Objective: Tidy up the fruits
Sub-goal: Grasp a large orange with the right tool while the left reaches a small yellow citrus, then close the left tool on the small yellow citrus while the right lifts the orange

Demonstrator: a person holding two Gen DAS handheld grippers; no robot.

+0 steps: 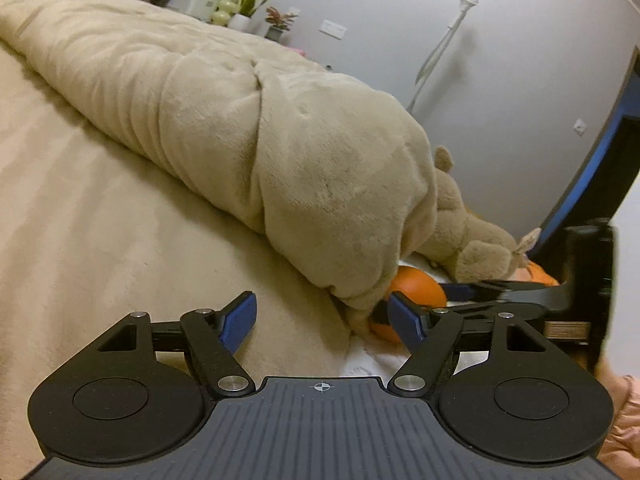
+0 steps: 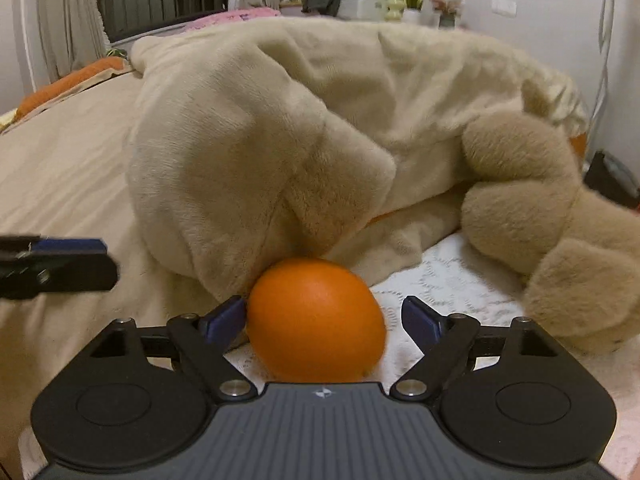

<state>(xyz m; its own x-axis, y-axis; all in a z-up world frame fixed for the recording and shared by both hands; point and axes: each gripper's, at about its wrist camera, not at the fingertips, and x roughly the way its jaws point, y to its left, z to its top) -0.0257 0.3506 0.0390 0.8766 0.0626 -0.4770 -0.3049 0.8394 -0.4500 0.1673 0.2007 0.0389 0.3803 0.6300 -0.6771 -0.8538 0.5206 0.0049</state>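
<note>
An orange (image 2: 316, 320) lies on a white quilted cloth (image 2: 452, 280) at the edge of a beige plush blanket (image 2: 256, 152). My right gripper (image 2: 323, 320) is open around the orange; the left pad touches it, the right pad stands apart. In the left wrist view the same orange (image 1: 418, 286) shows half hidden under the blanket (image 1: 224, 112), with the right gripper (image 1: 472, 292) reaching at it. A second orange (image 1: 542, 276) peeks out farther right. My left gripper (image 1: 324, 320) is open and empty over the bed, left of the orange.
A tan plush toy (image 2: 540, 208) lies to the right of the orange. The beige bedsheet (image 1: 80, 232) spreads to the left. A shelf with plants (image 2: 416, 0) stands behind the bed, and a white coat stand (image 1: 444, 44) is by the wall.
</note>
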